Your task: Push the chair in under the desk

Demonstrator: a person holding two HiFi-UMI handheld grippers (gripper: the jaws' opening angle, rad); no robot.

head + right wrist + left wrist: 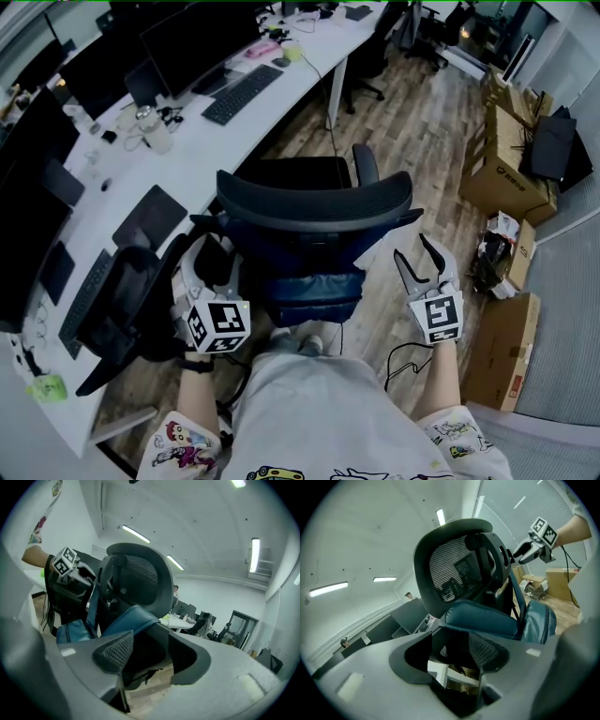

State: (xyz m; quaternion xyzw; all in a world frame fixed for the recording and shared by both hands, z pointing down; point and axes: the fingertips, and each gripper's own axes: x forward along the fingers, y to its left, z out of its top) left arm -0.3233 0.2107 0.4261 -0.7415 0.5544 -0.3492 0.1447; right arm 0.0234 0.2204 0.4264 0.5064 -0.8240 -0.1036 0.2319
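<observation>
There's the black mesh chair, a blue cushion on it; white desk, brown wood-grain floor, tan cardboard boxes.

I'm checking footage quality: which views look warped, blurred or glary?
Head view: sharp, mildly bowed at the edges, white desk bright. Left gripper view: strong fisheye, dark corners, chair crisp, near jaws soft. Right gripper view: same warp, ceiling light blown out.

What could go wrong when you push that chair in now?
Both the left gripper and right gripper are open beside the black mesh office chair, so it could swivel rather than roll straight. It might then bump the second black chair at its left. The blue bag on its back could slip.
</observation>
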